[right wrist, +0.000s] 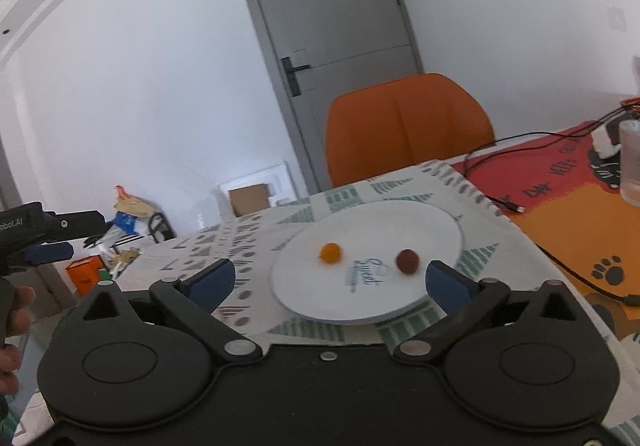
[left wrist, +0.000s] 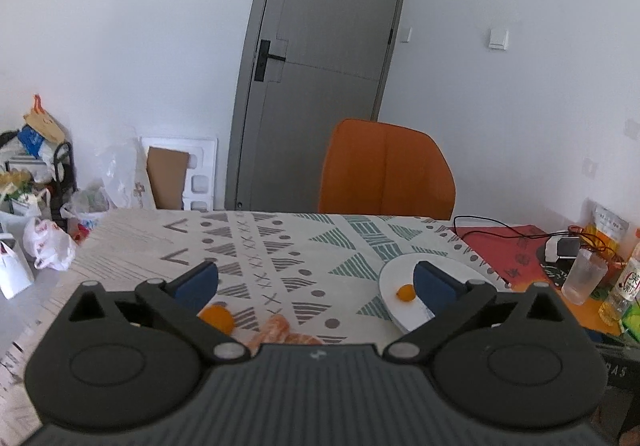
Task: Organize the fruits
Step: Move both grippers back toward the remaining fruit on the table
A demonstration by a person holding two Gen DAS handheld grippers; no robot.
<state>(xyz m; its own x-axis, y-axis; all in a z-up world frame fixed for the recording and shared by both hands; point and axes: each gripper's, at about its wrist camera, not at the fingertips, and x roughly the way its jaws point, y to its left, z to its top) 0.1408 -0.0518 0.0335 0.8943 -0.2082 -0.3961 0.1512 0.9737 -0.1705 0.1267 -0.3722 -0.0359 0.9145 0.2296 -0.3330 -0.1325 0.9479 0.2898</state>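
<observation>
We are seeing a white plate [right wrist: 420, 234] with teal script, carrying one orange fruit [right wrist: 330, 253] and one dark red fruit [right wrist: 407, 261]. We are noticing a cream tablecloth [left wrist: 280, 246] patterned with grey and teal striped triangles, dots and crosses, beside a red and orange mat [right wrist: 568, 206] showing black paw prints. We are also seeing blue pads on black gripper fingers [left wrist: 198, 280], an orange chair [left wrist: 386, 170] and a grey door [left wrist: 320, 58].
</observation>
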